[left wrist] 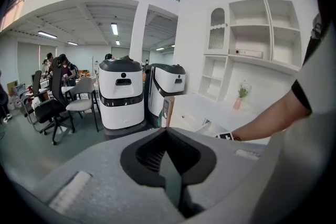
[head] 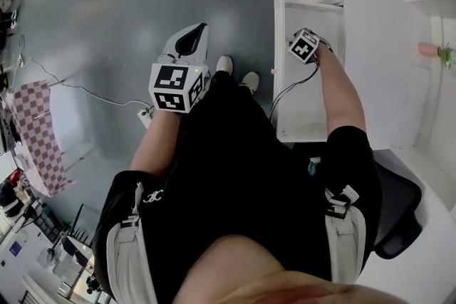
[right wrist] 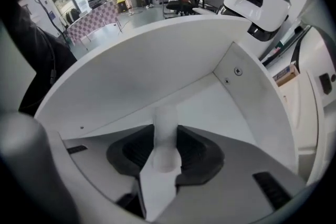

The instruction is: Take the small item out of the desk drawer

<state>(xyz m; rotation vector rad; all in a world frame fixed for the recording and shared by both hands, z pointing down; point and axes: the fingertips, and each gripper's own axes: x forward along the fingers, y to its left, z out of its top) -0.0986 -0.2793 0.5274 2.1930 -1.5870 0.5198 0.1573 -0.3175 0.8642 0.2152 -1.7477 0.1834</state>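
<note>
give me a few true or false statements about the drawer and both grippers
1. The drawer is open. True.
2. The right gripper is inside the drawer. True.
3. The left gripper holds the cylinder. False: it is shut and empty; the right gripper's jaws are closed on the white cylinder.
4. The left gripper is over the desk. False: it is over the floor, beside the drawer.
</note>
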